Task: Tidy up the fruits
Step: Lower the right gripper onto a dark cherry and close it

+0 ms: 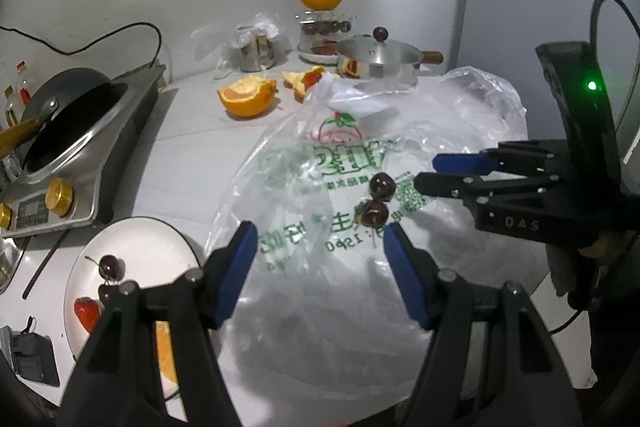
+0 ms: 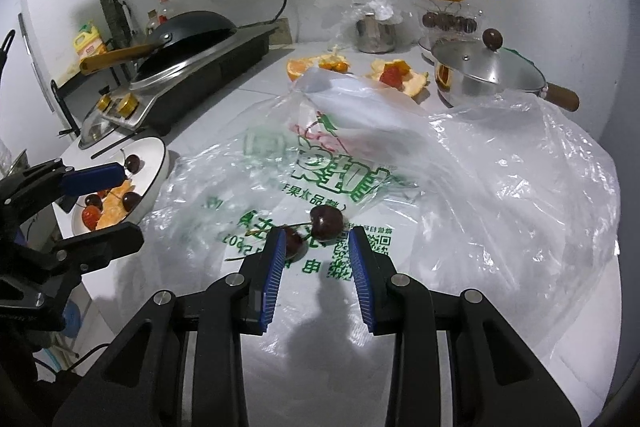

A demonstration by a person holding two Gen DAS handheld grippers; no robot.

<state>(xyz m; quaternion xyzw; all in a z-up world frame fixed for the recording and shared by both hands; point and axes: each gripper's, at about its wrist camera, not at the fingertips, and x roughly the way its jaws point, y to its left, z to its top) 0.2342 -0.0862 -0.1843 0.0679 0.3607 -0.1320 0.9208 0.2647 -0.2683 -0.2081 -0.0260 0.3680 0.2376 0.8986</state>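
Plastic bag (image 2: 440,163) beneath cherries (image 2: 326,223), plate (image 2: 158,155) nearby.

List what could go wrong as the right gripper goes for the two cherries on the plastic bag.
1. The right gripper is open with one cherry just ahead and the other cherry against its left finger; closing may squash or knock one aside.
2. The cherries lie on the loose plastic bag, so the fingers might pinch film and drag it.
3. The plate sits at the bag's edge; a tugged bag could shift it.
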